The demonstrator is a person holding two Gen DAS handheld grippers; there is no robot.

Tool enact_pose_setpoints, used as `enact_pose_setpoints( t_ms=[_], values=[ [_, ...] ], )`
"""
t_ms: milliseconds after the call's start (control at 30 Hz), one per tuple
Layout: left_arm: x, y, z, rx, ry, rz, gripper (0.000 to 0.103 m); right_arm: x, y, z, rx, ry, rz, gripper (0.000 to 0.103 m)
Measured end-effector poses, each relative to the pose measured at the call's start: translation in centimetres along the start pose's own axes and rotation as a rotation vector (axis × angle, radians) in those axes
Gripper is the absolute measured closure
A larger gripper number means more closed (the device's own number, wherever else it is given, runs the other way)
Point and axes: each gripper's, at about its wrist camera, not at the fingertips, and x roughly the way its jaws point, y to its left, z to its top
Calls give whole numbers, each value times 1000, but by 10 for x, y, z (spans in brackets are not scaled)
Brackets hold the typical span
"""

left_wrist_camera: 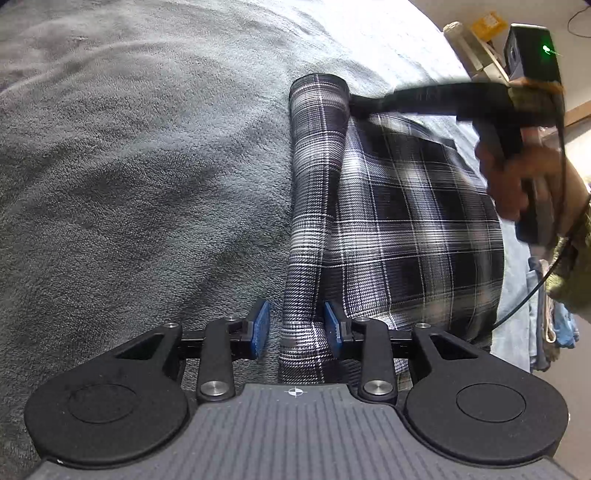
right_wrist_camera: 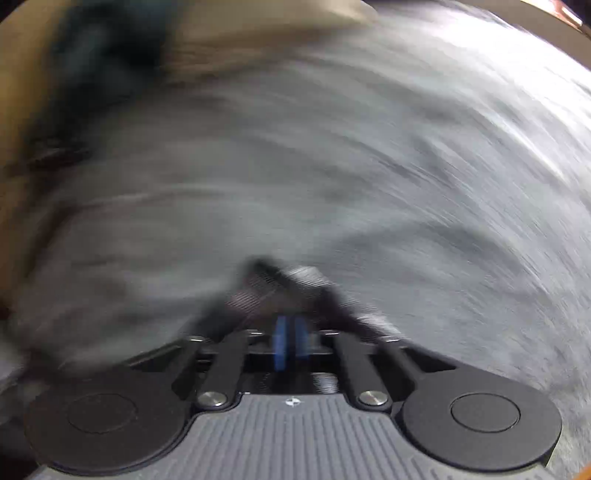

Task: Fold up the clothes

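Note:
A black-and-white plaid shirt (left_wrist_camera: pixel 413 229) lies flat on a grey fleece blanket (left_wrist_camera: pixel 147 177). Its long sleeve (left_wrist_camera: pixel 314 184) is laid along the shirt's left edge. The sleeve's near end runs between the blue pads of my left gripper (left_wrist_camera: pixel 296 328), which is open; the left pad stands clear of the cloth. My right gripper (left_wrist_camera: pixel 352 101), held by a hand (left_wrist_camera: pixel 517 177), reaches to the sleeve's far cuff. In the blurred right wrist view its pads (right_wrist_camera: pixel 290 343) are pressed together, with plaid cloth (right_wrist_camera: pixel 273 288) bunched at their tips.
The blanket (right_wrist_camera: pixel 406 184) fills the space to the left of the shirt. Beyond the bed's right edge hangs a pile of bluish clothes (left_wrist_camera: pixel 550 321). A yellow box (left_wrist_camera: pixel 487 24) and a shelf stand at the far right.

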Motion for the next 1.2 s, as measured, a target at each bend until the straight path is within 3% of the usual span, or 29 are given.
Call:
enact_pose_setpoints(
  t_ms=[67, 200, 233, 300, 367, 400, 433, 533, 600, 700, 833, 867, 933, 967, 1033, 1100, 1167, 1200],
  values=[
    [2, 1, 2, 6, 3, -11, 71, -16, -10, 5, 45, -66, -40, 97],
    [6, 0, 6, 19, 11, -23, 70, -28, 28, 0, -78, -9, 135, 96],
    [7, -4, 5, 25, 13, -20, 70, -21, 40, -2, -140, 3, 146, 97],
    [6, -8, 3, 44, 12, -4, 70, -1, 38, 1, -144, -6, 103, 99],
    [7, -15, 7, 62, 11, 17, 70, 5, 9, 4, -4, -59, 56, 103],
    [9, -19, 9, 69, 14, 27, 69, -4, -8, 4, 89, -115, 27, 103],
    [7, -21, 10, 76, 9, 37, 69, -19, -22, 3, 144, -176, -28, 94],
    [-2, -31, 17, 149, -30, 86, 70, -84, -56, -17, 178, -257, -111, 92],
    [-12, -39, 24, 207, -80, 111, 70, -118, -73, -35, 138, -226, -146, 91],
    [-8, -59, 35, 288, -128, 116, 70, -137, -86, -56, 75, -154, -113, 91],
    [9, -71, 29, 374, -73, 153, 70, -86, -110, -65, 107, -71, -29, 92],
    [9, -71, 28, 376, -65, 174, 70, -71, -117, -66, 126, -52, -81, 99],
    [9, -71, 27, 379, -48, 214, 70, -55, -136, -69, 174, -49, -261, 93],
    [5, -72, 30, 375, -57, 224, 70, -63, -150, -72, 235, -90, -307, 93],
    [-3, -74, 36, 366, -75, 243, 70, -97, -170, -84, 362, -186, -226, 91],
    [-10, -80, 56, 328, -107, 210, 70, -124, -177, -102, 454, -210, -108, 84],
    [1, -92, 85, 287, -110, 127, 68, -142, -170, -122, 525, -200, 23, 55],
    [9, -97, 101, 266, -101, 77, 65, -147, -165, -130, 551, -190, 83, 55]
  ],
)
